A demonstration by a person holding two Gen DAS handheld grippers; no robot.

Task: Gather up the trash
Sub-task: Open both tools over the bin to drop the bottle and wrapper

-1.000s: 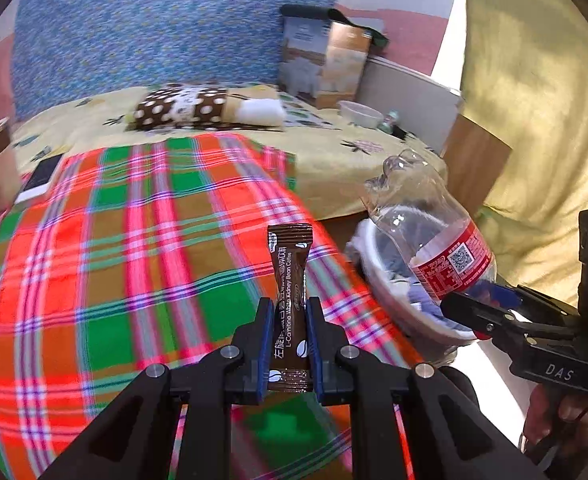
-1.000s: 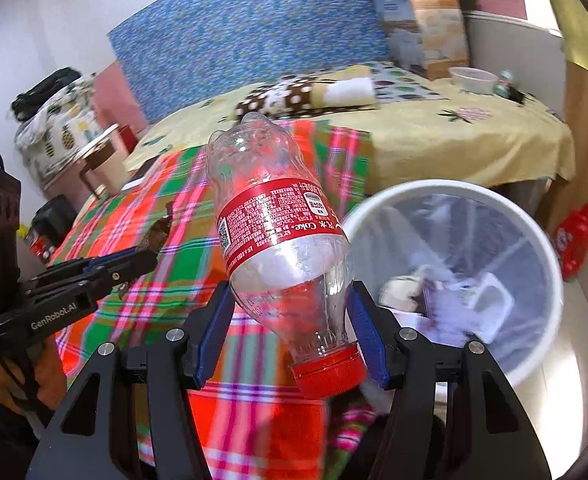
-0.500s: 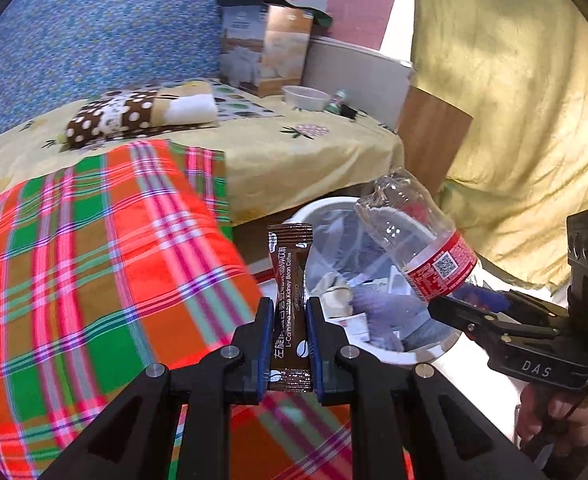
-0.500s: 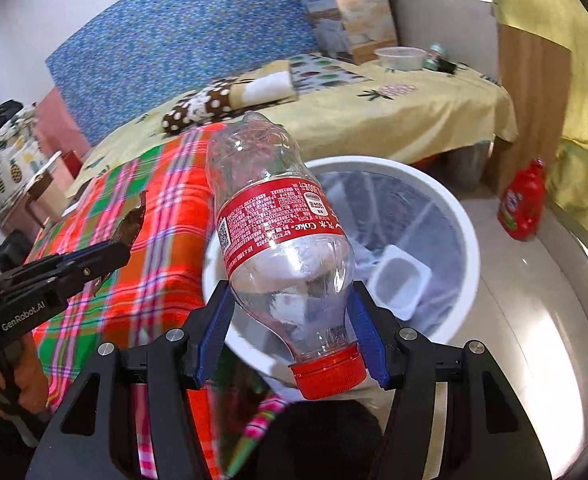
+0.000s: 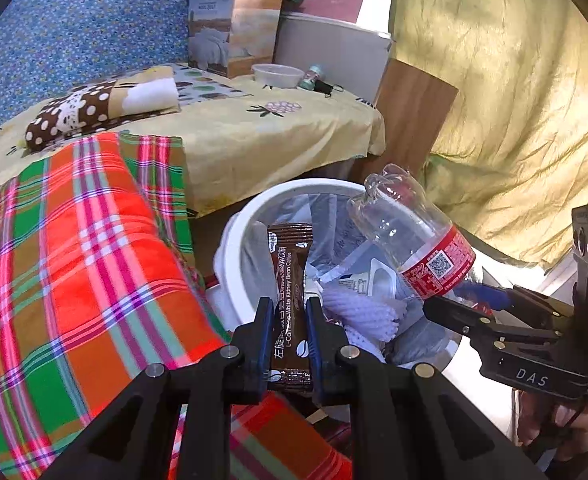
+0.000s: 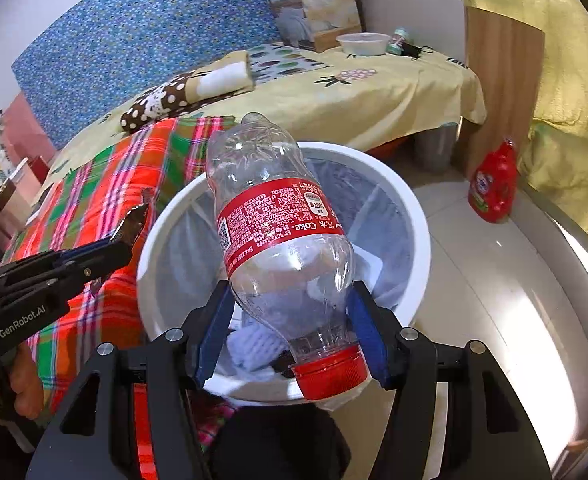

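L gripper clamps coffee sachet, R gripper grips Coke bottle, both over white bin. Risk: light sachet may flutter onto plaid blanket if released near rim.

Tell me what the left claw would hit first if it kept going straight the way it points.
Probably the trash inside the white bin: the left claw, shut on the coffee sachet, points down into its mouth toward the white mesh wrap. Depth is unclear.
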